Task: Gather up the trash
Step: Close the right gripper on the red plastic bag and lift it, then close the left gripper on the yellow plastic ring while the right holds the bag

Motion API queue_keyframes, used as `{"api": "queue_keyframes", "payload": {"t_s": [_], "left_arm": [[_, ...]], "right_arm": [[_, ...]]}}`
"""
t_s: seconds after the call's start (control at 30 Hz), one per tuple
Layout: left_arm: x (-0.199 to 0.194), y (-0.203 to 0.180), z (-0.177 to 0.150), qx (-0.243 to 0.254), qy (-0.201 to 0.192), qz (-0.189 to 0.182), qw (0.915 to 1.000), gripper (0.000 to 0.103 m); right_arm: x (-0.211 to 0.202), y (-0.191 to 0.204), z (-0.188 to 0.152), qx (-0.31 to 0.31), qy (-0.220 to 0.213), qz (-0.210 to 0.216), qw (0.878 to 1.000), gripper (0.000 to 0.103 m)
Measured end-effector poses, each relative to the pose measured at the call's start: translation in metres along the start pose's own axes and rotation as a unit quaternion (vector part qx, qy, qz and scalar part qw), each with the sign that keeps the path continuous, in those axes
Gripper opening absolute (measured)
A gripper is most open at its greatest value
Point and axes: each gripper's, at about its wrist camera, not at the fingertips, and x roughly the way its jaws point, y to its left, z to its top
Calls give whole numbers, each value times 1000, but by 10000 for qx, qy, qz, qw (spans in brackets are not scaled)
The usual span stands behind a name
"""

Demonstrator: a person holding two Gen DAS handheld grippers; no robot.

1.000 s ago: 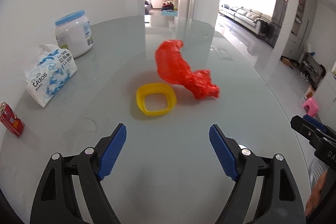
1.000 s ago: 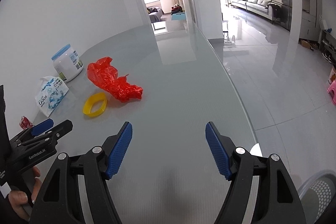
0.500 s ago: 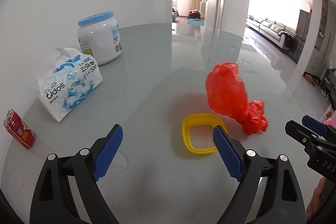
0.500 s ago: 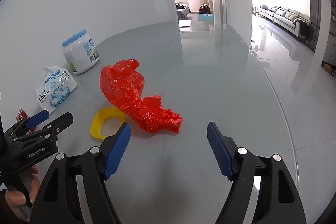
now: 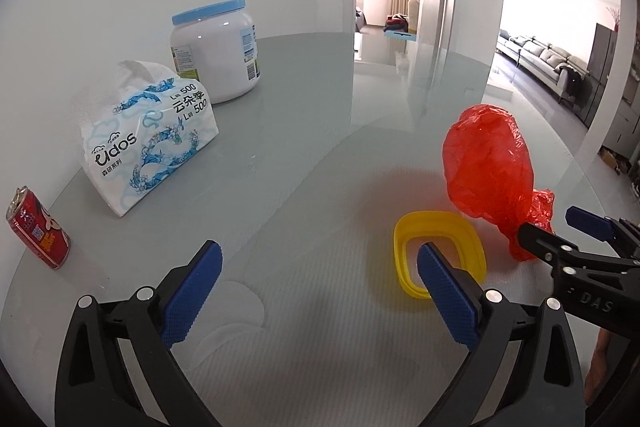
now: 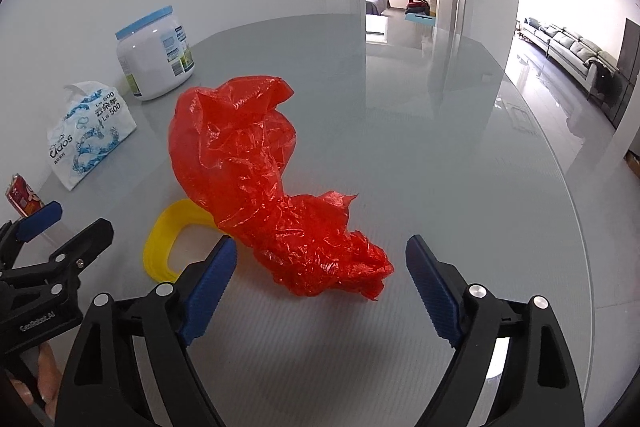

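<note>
A crumpled red plastic bag (image 6: pixel 248 155) lies on the glass table (image 6: pixel 460 167), with a yellow plastic ring (image 6: pixel 160 247) against its left side. My right gripper (image 6: pixel 322 267) hangs just in front of the bag's low end. Its jaws are opening, they reach to either side of that end, and the pads do not touch it. My left gripper (image 5: pixel 320 291) points at bare glass left of the ring (image 5: pixel 440 255) and the bag (image 5: pixel 492 171), its jaws opening with nothing between them. A red drink can (image 5: pixel 38 231) stands at the far left.
A tissue pack (image 5: pixel 148 135) and a white jar with a blue lid (image 5: pixel 216 51) stand by the wall at the back left. The right gripper (image 5: pixel 550 223) shows at the right edge of the left wrist view, the left gripper (image 6: pixel 78 219) at the right wrist view's left edge. The table's curved edge (image 6: pixel 580 227) runs on the right.
The right gripper has closed in on the red bag, which now fills the middle of its view. The left gripper has swung left, towards the can and tissue pack. Both jaws stand wider.
</note>
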Motion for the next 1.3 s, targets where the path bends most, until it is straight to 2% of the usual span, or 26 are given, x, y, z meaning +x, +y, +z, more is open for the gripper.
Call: {"api": "queue_keyframes", "payload": {"t_s": [0.2,0.23,0.27,0.43,0.6,0.8,0.97,1.17,1.23,1.3], "left_arm": [[2,-3,-1,28,35,-20,10000,96],[1,-4,-2,32,45,-25,10000,96],[0,-5,-2,30,54,-44,10000,96],[0,-11,-1,10,111,-204,9997,96],[6,-24,-1,42,242,-381,9990,96],[25,-50,-2,107,657,-693,9954,96],[41,-66,-2,168,869,-699,9936,96],[58,-78,-2,320,1029,-487,9930,94],[59,-78,-1,342,1036,-481,9929,77],[57,-78,-1,352,983,-582,9928,68]], "right_arm": [[18,-2,4,88,136,-60,9999,81],[18,-4,4,138,114,-40,9998,73],[19,-5,4,171,140,3,9998,57],[14,-17,3,418,76,168,9990,40],[-3,-36,2,735,-214,43,9971,38],[-25,-72,-2,1395,-587,135,9884,38],[-27,-88,-4,1677,-584,337,9835,38],[-31,-90,-5,1694,-628,387,9828,38],[-31,-89,-5,1677,-637,384,9830,38],[-30,-86,-5,1651,-637,359,9836,38]]}}
